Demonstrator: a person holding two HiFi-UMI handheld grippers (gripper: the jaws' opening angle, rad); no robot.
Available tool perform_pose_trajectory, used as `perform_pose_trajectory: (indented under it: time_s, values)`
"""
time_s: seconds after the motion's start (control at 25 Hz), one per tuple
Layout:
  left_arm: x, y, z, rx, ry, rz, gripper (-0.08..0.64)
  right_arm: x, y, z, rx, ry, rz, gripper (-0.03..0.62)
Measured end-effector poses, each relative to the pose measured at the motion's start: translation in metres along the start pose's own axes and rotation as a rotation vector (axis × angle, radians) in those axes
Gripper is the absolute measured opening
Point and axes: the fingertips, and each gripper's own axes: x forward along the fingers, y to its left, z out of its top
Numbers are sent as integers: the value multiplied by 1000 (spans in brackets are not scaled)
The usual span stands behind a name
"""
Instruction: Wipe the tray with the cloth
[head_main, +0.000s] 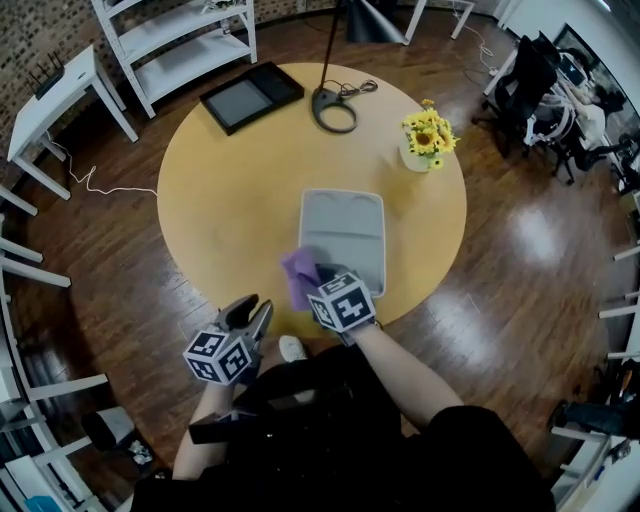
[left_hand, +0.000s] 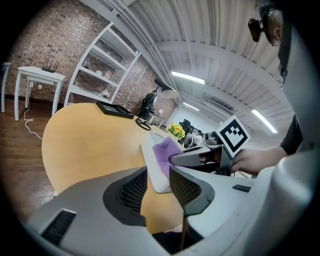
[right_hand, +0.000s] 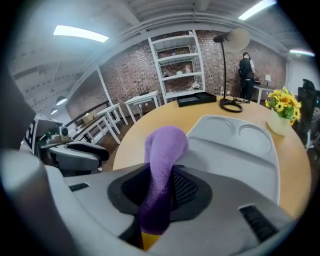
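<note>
Two grippers sit closest to the person, at the near rim of the round yellow table (head_main: 220, 210). The left gripper (left_hand: 158, 180) hangs by that rim with its jaws spread and nothing between them; only the tabletop and the tray's near end show through the gap. Just to its right, the right gripper (right_hand: 160, 186) has its jaws pinched on the purple cloth (right_hand: 165, 145). The cloth runs up between the ribbed pads and folds over in a soft hump ahead of them. From the head view, that cloth (head_main: 298, 275) lies at the near left corner of the grey tray (head_main: 345, 225), partly on the tray and partly over the table beside it. The tray stretches away from the person near the table's middle, with two round hollows at its far end visible in the right gripper view. Farther on and to the right stands a white pot of yellow flowers (head_main: 427, 138). Beyond the tray lies a dark lamp base (head_main: 335, 108) with its cord, and to its left a flat black tray (head_main: 250, 97) rests near the far rim. Off the table, a white shelf unit (head_main: 180, 40) stands against the brick wall.
</note>
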Motion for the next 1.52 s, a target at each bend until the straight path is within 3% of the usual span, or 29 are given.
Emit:
perform_pose_trajectory:
  time_s: [0.64,0.8,0.96,1.12,1.2,1.4,1.52]
  values:
    - [59,-44,1,88,87,-123,135,-91,-119,-69,147,-27,-196,104]
    - [72,-42,1,113,81,-63,135,-99,-132,-75,175,-56,-165,104]
    - [81,-38,0,85,77,1,135,-101,-143,-73,168,-52,-135,104]
    - [90,-36,-2,56,71,65,135,-107,-185,-77,77,38,-253,104]
    - [95,-36,-1,45,61,105,135,-110,-210,-79,32,76,-266,103]
    - [104,-34,11,22,14,215,135,-107,-260,-28,82,-38,-119,103]
    - [106,-32,15,29,1,297,135,-92,-271,15,16,-82,-45,103]
